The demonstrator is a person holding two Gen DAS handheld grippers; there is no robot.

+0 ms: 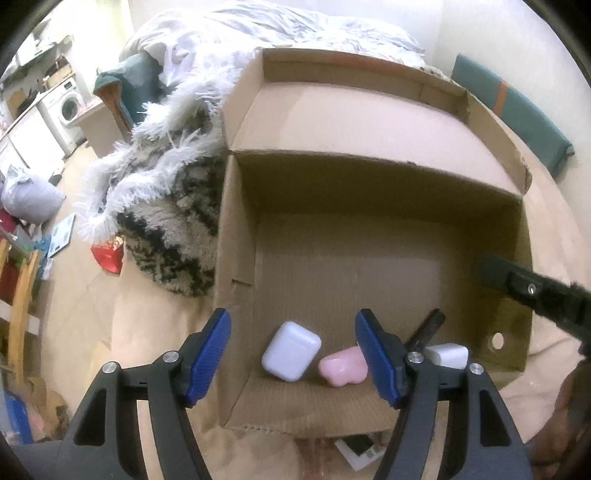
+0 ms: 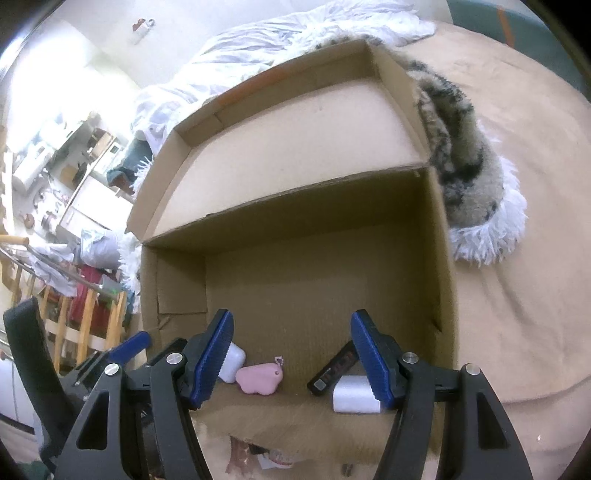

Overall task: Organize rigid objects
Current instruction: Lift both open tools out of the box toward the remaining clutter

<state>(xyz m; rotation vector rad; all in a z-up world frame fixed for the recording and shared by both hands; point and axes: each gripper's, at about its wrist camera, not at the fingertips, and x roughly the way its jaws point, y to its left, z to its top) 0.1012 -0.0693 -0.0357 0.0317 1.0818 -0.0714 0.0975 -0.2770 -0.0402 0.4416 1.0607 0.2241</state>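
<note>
An open cardboard box (image 1: 369, 192) was seen lying on a beige bedsheet (image 2: 517, 258), lid flap folded back toward the far side. Four small items were found inside, all lined up along the near wall, w/ the rest of the box floor bare.

From left to right in the left wrist view: a white earbud case (image 1: 291, 350), then a pink case (image 1: 341, 367) just beside it (touching or nearly so, could not be told), then a dark slim item (image 1: 428, 328) lying at an angle, and a white block (image 1: 448, 355) at the right end. The dark item's near end was hidden behind the finger in that view; in the right wrist view it (image 2: 334, 371) was seen right next to the white block (image 2: 352, 398).

The left gripper (image 1: 293, 360) was held above the near wall of the box, blue pads apart, nothing clamped; the earbud case and pink case were framed between the pads but lower down, not pressed. The right gripper (image 2: 291, 360) was likewise spread and empty, over the same near edge; the pink case (image 2: 258, 380) was seen between its pads, untouched.

A shaggy black-and-white rug (image 1: 173, 206) was lying beside the box, w/ white crumpled bedding (image 1: 295, 29) beyond it. A washing machine (image 1: 70, 105) was visible far off to the left.
</note>
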